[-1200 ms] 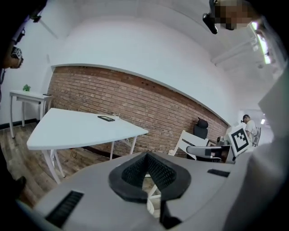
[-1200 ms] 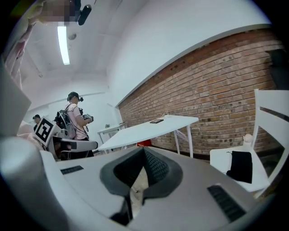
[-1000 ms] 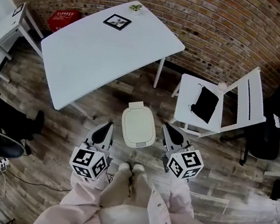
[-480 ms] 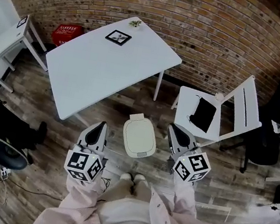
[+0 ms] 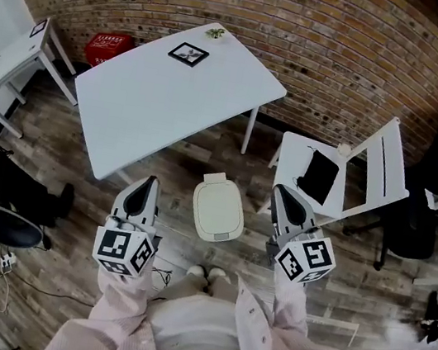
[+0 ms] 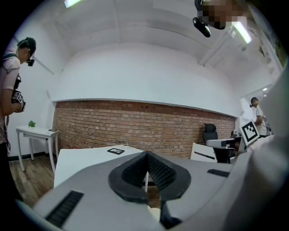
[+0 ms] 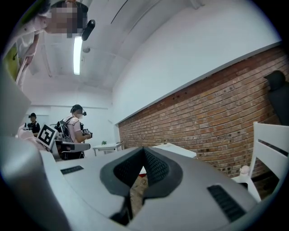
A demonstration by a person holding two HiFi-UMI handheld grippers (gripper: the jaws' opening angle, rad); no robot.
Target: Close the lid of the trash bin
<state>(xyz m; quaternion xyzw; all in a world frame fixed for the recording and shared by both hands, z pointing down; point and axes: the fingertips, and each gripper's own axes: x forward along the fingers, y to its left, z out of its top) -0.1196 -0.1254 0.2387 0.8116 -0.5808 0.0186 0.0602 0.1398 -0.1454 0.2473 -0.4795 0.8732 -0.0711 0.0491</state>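
My left hand-held gripper (image 5: 149, 184) and right hand-held gripper (image 5: 283, 195), both pressed together and empty, have lifted clear; the cream plastic trash bin (image 5: 218, 209) appears closed.

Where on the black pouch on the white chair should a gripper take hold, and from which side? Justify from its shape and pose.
Probably the black pouch by its edge nearest the seat's open front, coming from above. It lies flat and looks limp on the white chair, so only an edge or pinched fold offers purchase; the backrest closes off the far side.
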